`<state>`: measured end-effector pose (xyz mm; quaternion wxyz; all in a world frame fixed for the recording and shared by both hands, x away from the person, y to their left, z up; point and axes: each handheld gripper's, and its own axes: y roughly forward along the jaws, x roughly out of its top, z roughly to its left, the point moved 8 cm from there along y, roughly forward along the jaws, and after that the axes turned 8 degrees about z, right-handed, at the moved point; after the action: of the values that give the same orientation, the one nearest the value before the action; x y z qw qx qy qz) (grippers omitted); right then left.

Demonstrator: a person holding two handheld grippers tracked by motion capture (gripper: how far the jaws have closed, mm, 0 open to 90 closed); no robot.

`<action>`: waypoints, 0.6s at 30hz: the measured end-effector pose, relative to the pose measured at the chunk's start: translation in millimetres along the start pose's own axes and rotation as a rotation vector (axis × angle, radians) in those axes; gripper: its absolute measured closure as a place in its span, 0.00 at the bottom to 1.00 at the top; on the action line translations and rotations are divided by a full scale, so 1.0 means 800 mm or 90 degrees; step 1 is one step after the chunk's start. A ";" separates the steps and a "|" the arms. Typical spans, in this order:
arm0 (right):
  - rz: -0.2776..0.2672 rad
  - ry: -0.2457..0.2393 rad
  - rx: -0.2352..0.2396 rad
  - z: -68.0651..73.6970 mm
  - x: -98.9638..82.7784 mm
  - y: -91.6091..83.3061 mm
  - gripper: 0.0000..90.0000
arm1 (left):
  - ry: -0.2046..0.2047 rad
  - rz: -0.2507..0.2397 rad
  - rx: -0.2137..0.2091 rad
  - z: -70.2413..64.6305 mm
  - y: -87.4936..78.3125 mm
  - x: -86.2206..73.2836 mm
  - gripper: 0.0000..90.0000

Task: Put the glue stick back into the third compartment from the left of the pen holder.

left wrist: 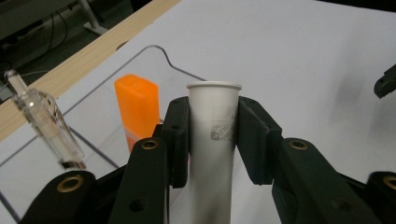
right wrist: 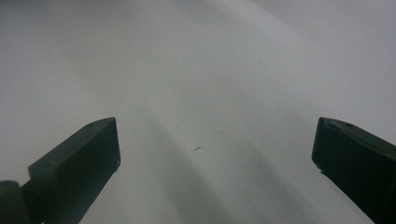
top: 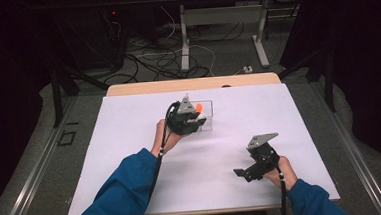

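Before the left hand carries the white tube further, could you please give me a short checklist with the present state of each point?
1. Left gripper jaws closed on the white tube from both sides: ok.
2. Tube upright, open end up: ok.
3. Tube free of the orange block and the clear tube in the clear tray: ok.
4. Tube empty: cannot tell.
5. Right gripper aside, jaws open over the bare white sheet: ok.

White tube [left wrist: 212, 140], grey printed code patch at frame centre. Orange block [left wrist: 137, 109] left of centre. Clear glassy vial [left wrist: 44, 122] far left. Black fingers [left wrist: 175, 135]. Pale lilac-white bench [top: 239, 124], light wood edge. Blue sleeves [top: 121, 192] at bottom.
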<state>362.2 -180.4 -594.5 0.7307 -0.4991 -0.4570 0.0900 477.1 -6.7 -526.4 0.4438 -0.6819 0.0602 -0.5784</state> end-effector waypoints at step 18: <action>-0.005 -0.003 0.008 0.001 0.000 0.000 0.01 | 0.014 -0.055 -0.001 0.011 0.018 0.058 0.74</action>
<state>361.9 -179.6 -594.3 0.7333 -0.4921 -0.4602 0.0913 505.7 -37.9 -501.6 0.4170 -0.6777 0.0359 -0.6046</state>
